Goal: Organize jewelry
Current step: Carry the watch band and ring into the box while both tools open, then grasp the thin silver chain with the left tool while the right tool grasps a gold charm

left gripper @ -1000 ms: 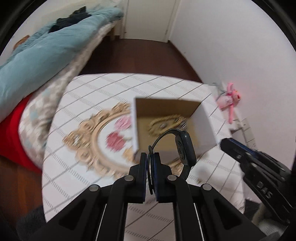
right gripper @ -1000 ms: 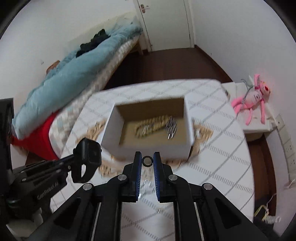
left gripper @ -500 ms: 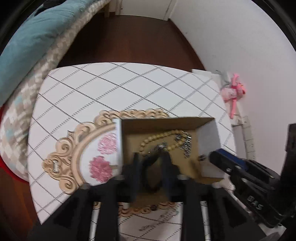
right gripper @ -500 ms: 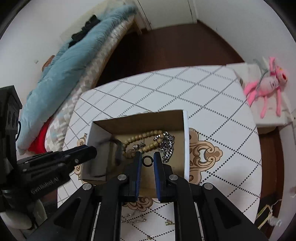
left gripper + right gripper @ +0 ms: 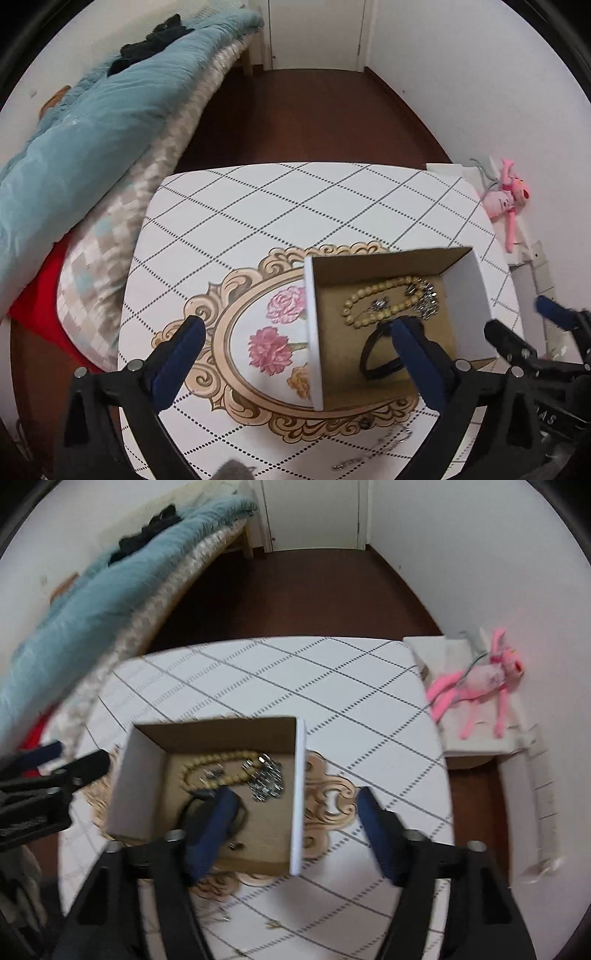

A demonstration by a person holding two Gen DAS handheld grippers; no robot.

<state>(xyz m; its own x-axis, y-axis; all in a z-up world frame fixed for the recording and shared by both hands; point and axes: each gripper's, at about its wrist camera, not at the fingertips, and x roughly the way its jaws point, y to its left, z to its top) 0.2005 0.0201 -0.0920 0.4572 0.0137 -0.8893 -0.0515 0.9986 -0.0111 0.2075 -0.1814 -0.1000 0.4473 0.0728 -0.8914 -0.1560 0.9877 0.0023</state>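
Nearest, small metal pieces [image 5: 391,441] lie loose on the desk [image 5: 280,206], not yet sorted. Both the left hand-held gripper [image 5: 295,332] and right hand-held gripper [image 5: 295,805] have just been opening and grasp nothing. Beyond, the black watch [image 5: 376,354], bead bracelet [image 5: 384,302] and silver chain [image 5: 266,779] sit inside the cardboard box [image 5: 476,295].

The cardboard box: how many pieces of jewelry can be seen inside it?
4 are clear in the cardboard box: a bead bracelet and a silver chain toward the far wall, a small silver piece within the bead loop, a black band nearer. Smaller ones may be hidden.
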